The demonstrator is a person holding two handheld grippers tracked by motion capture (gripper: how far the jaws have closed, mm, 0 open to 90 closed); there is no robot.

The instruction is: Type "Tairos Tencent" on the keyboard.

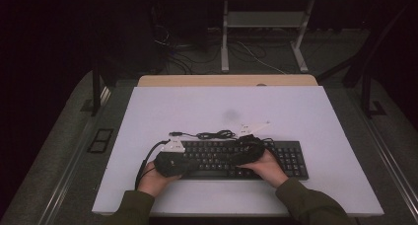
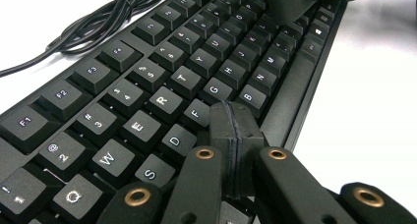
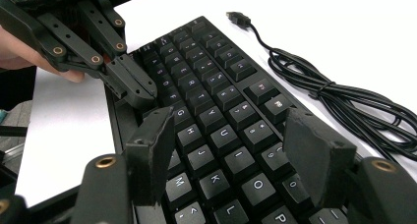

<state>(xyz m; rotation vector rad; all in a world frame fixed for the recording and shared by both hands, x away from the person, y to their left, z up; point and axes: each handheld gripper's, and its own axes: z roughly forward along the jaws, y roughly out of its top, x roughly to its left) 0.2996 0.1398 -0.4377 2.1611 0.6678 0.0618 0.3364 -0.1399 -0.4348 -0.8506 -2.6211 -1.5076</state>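
left claw (image 2: 235,130) pressed together over keyboard (image 2: 162,98), right claw (image 3: 231,150) spread apart, keyboard ends cut off

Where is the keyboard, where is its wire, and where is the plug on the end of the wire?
keyboard (image 1: 291,158): high view, on its number pad at the right end.
wire (image 3: 339,106): right gripper view, on the bundled loops beside the keyboard.
USB plug (image 3: 239,17): right gripper view, on the plug's body.
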